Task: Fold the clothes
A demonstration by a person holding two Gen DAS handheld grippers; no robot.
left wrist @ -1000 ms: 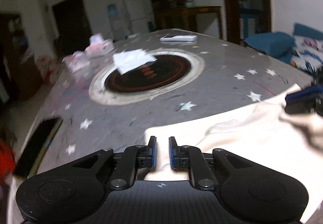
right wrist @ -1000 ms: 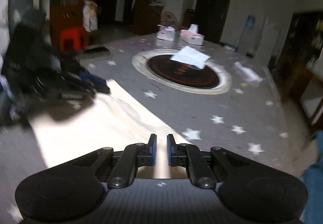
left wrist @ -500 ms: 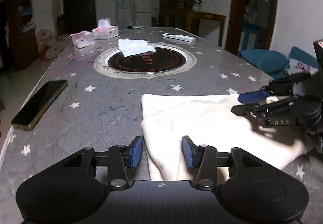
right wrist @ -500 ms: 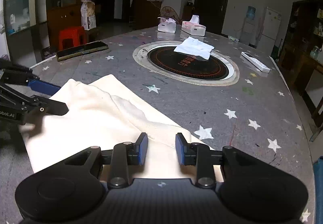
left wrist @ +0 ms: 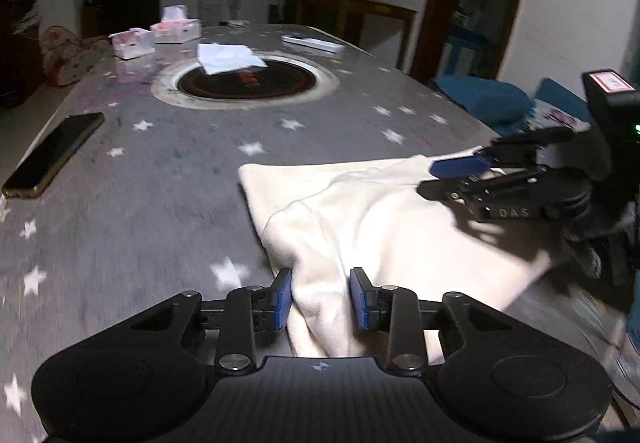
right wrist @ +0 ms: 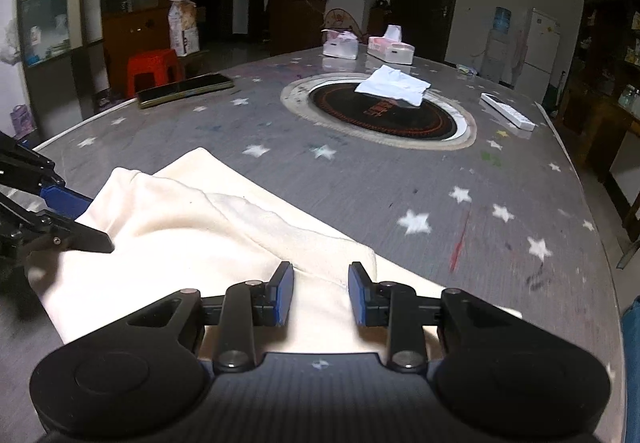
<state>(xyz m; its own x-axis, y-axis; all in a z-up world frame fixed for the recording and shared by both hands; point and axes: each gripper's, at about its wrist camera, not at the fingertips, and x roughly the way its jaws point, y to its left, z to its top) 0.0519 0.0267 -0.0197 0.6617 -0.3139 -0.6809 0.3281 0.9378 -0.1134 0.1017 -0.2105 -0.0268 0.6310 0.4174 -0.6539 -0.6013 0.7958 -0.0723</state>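
Observation:
A cream garment (left wrist: 384,227) lies folded over itself on the near end of the grey star-patterned table (left wrist: 160,179); it also shows in the right wrist view (right wrist: 192,235). My left gripper (left wrist: 320,297) is open, with a bunched fold of the cloth between its blue pads. My right gripper (right wrist: 320,293) is open over the cloth's near edge. Each gripper shows in the other's view, the right one (left wrist: 472,173) at the cloth's far right, the left one (right wrist: 60,211) at its left edge.
A round cooktop (left wrist: 244,81) set in the table middle carries a white folded cloth (left wrist: 228,57). A phone (left wrist: 52,155) lies at the left edge. Two tissue boxes (left wrist: 176,29) and a white remote (right wrist: 506,115) lie farther back. A red stool (right wrist: 152,67) stands beside the table.
Both grippers went from shut to open, then widened further. The cloth now lies down folded on the table, and both grippers have pulled back a little toward its near edge.

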